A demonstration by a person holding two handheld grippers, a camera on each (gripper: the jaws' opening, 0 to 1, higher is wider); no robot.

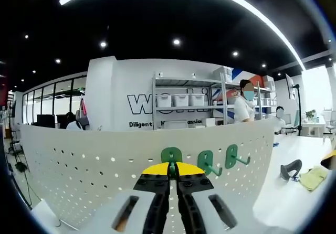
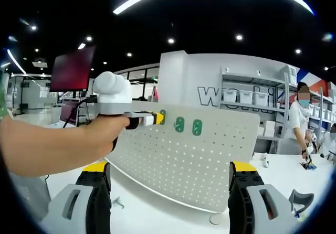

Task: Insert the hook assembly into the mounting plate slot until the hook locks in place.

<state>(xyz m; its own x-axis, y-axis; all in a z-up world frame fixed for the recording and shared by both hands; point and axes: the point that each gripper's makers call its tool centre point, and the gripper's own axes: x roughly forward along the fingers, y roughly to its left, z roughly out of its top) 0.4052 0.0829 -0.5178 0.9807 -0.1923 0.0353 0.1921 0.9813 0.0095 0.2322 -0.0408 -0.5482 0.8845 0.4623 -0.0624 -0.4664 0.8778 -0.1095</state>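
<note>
Pegboard (image 1: 94,160) stands upright, 3 green hooks (image 1: 206,160) on it; my left gripper (image 1: 172,177) clenches 1, right gripper (image 2: 168,179) released.

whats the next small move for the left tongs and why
Probably press the left tongs gently forward. They are shut on a green hook at the white pegboard, beside two hooks already hanging; whether it has locked cannot be told.
</note>
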